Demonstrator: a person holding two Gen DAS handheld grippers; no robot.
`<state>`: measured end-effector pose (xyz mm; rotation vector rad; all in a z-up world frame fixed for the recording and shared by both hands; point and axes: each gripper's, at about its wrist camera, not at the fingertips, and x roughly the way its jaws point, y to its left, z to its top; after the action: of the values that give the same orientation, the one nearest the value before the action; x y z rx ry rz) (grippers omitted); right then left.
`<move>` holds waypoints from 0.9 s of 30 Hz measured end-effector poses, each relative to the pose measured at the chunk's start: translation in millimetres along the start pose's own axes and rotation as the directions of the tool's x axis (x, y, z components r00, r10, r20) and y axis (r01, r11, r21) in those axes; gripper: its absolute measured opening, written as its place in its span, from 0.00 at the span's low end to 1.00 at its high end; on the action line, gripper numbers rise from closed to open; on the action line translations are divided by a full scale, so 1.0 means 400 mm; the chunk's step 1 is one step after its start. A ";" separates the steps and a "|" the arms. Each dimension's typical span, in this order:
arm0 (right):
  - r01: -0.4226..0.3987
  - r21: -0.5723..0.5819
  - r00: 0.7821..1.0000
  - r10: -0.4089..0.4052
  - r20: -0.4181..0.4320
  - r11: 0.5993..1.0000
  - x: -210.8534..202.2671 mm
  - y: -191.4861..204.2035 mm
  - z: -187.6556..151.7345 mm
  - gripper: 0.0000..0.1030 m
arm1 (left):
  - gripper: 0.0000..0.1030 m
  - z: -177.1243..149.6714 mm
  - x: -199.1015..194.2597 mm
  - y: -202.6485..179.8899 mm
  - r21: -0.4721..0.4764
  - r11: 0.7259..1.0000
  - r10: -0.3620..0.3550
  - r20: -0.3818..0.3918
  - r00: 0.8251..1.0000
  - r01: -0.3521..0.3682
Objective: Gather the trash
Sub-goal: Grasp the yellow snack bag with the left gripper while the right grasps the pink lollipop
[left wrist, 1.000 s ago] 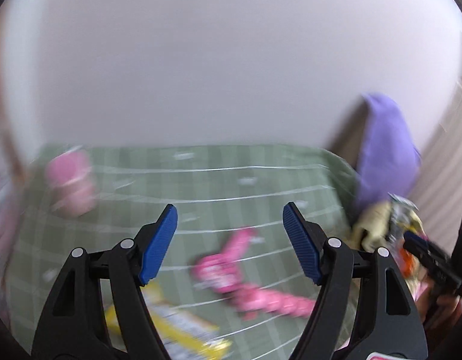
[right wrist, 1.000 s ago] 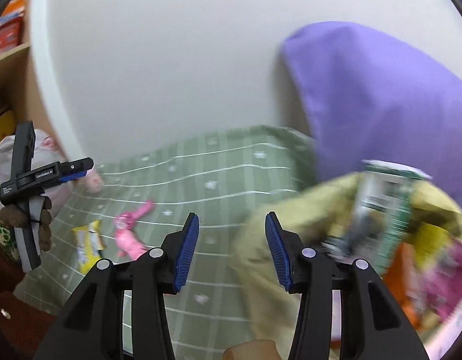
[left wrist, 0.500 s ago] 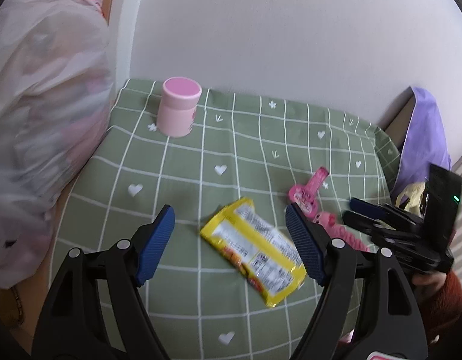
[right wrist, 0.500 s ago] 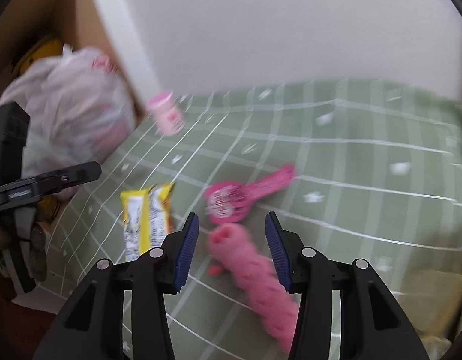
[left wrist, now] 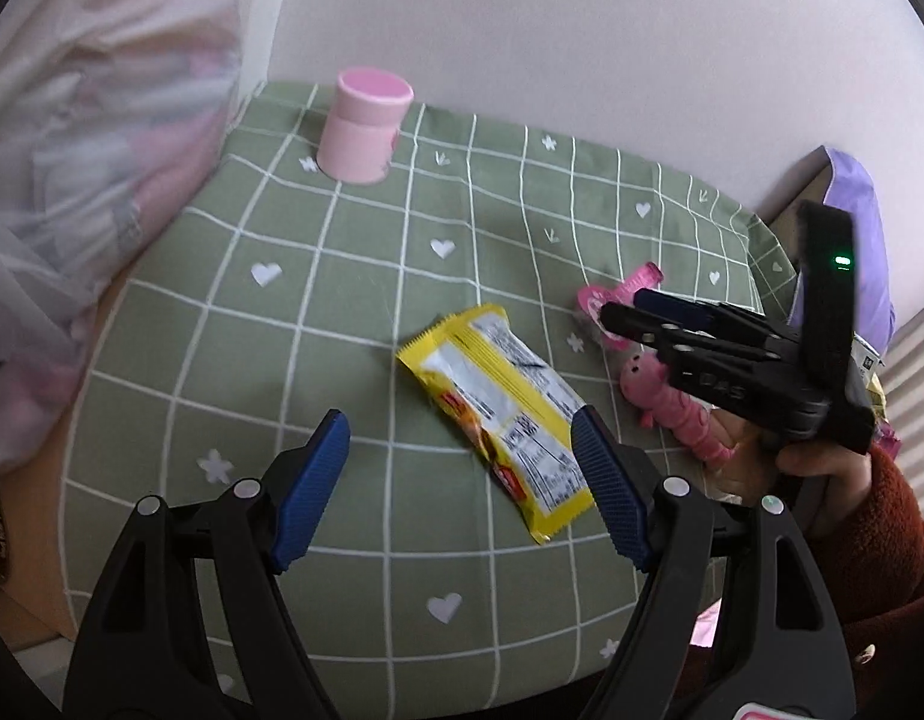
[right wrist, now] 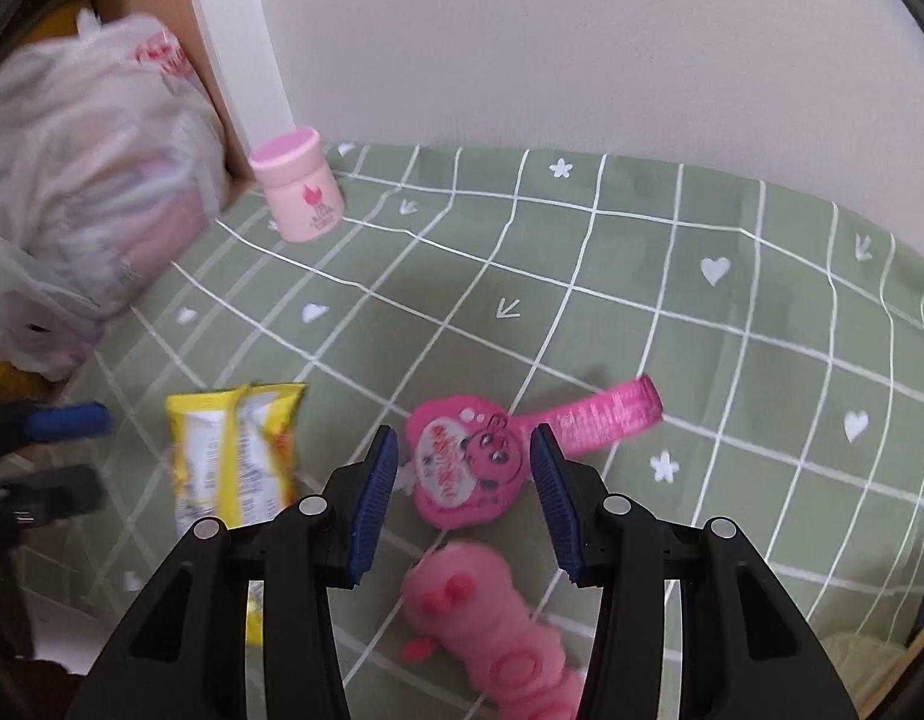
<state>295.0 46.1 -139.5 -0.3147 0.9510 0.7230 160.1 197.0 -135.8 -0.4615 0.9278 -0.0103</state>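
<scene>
A yellow snack wrapper (left wrist: 501, 405) lies on the green checked cloth (left wrist: 354, 276); it also shows in the right wrist view (right wrist: 234, 456). A flat pink wrapper with a long tab (right wrist: 480, 462) lies to its right, with a pink caterpillar toy (right wrist: 492, 624) beside it. My left gripper (left wrist: 462, 480) is open and empty just short of the yellow wrapper. My right gripper (right wrist: 465, 492) is open above the pink wrapper, its jaws on either side; it shows in the left wrist view (left wrist: 636, 312) too.
A pink cup (left wrist: 366, 126) stands upside down at the cloth's far left corner. A filled white plastic bag (left wrist: 78, 180) sits left of the table. A purple bag (left wrist: 855, 222) hangs at the far right. A white wall runs behind.
Both grippers have swung from the bag at the right toward the table and come lower. The left now faces the yellow wrapper; the right has closed in over the pink wrapper.
</scene>
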 end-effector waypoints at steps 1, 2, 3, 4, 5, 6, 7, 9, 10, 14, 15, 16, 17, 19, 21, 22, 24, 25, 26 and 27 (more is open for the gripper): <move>-0.009 0.010 1.000 0.009 -0.003 1.000 -0.008 -0.003 -0.009 0.43 | 0.70 0.001 0.003 -0.004 0.006 1.000 0.005 -0.004 1.000 -0.005; -0.013 0.016 1.000 0.013 -0.010 1.000 -0.013 -0.009 -0.015 0.43 | 0.70 0.002 0.004 -0.009 0.015 1.000 0.011 -0.003 1.000 -0.011; -0.024 0.022 0.999 0.025 -0.020 0.999 -0.016 -0.015 -0.021 0.42 | 0.70 0.004 0.003 -0.013 0.019 1.000 0.012 0.000 1.000 -0.012; -0.039 0.025 0.999 0.039 -0.028 0.999 -0.016 -0.017 -0.029 0.42 | 0.70 0.007 0.003 -0.018 0.022 1.000 0.010 0.004 1.000 -0.010; -0.040 0.024 0.999 0.041 -0.033 0.999 -0.016 -0.020 -0.036 0.42 | 0.70 0.011 0.002 -0.020 0.024 1.000 0.009 0.008 1.000 -0.009; -0.023 0.019 0.999 0.024 -0.040 1.000 -0.011 -0.021 -0.041 0.42 | 0.70 0.014 0.000 -0.022 0.026 1.000 0.010 0.014 1.000 -0.010; -0.001 0.013 0.999 0.002 -0.045 1.000 -0.006 -0.022 -0.044 0.42 | 0.70 0.017 -0.001 -0.025 0.028 1.000 0.012 0.019 1.000 -0.012; 0.016 0.009 0.998 -0.015 -0.057 1.000 0.010 -0.025 -0.044 0.43 | 0.70 0.019 -0.001 -0.026 0.031 0.999 0.017 0.023 1.000 -0.017; 0.015 0.011 0.998 -0.014 -0.060 1.000 0.018 -0.027 -0.042 0.43 | 0.70 0.018 -0.001 -0.026 0.030 0.999 0.019 0.023 1.000 -0.020; 0.032 0.003 0.999 -0.032 -0.033 0.999 0.050 -0.029 -0.025 0.33 | 0.70 0.007 0.011 -0.017 0.017 1.000 0.022 -0.004 1.000 -0.022; 0.030 0.008 0.999 -0.030 -0.026 1.000 0.051 -0.033 -0.021 0.24 | 0.70 0.002 0.015 -0.013 0.012 1.000 0.023 -0.015 1.000 -0.022; 0.027 0.015 1.000 -0.027 -0.015 1.000 0.046 -0.037 -0.019 0.19 | 0.70 -0.003 0.020 -0.011 0.005 1.000 0.020 -0.030 0.999 -0.019; 0.030 0.022 1.000 -0.030 0.000 0.999 0.036 -0.042 -0.019 0.17 | 0.70 -0.008 0.025 -0.009 -0.004 1.000 0.012 -0.043 0.999 -0.013; 0.041 0.030 0.999 -0.042 0.030 0.999 0.007 -0.054 -0.022 0.16 | 0.70 -0.011 0.042 -0.003 -0.043 0.999 -0.027 -0.078 0.997 0.024; 0.044 0.046 0.997 -0.046 0.057 0.998 -0.030 -0.070 -0.030 0.16 | 0.70 -0.006 0.060 -0.006 -0.075 0.995 -0.067 -0.107 0.992 0.060; 0.048 0.055 0.996 -0.051 0.067 0.997 -0.046 -0.079 -0.034 0.16 | 0.70 -0.002 0.072 -0.014 -0.079 0.995 -0.074 -0.120 0.990 0.064; 0.058 0.078 0.994 -0.065 0.089 0.995 -0.078 -0.098 -0.046 0.16 | 0.70 0.009 0.098 -0.026 -0.078 0.996 -0.056 -0.134 0.989 0.046; 0.058 0.093 0.993 -0.067 0.096 0.994 -0.091 -0.109 -0.051 0.16 | 0.71 0.016 0.111 -0.035 -0.076 0.997 -0.044 -0.136 0.990 0.034; 0.052 0.112 0.992 -0.064 0.109 0.992 -0.103 -0.120 -0.056 0.17 | 0.71 0.023 0.117 -0.046 -0.064 0.998 -0.028 -0.126 0.992 0.020; 0.041 0.131 0.990 -0.058 0.128 0.991 -0.115 -0.131 -0.061 0.20 | 0.71 0.032 0.127 -0.059 -0.042 0.999 -0.007 -0.121 0.993 0.002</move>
<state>298.6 -24.7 -118.3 -0.1754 0.8574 0.6267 205.3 170.0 -159.1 -0.5057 1.0479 -0.0238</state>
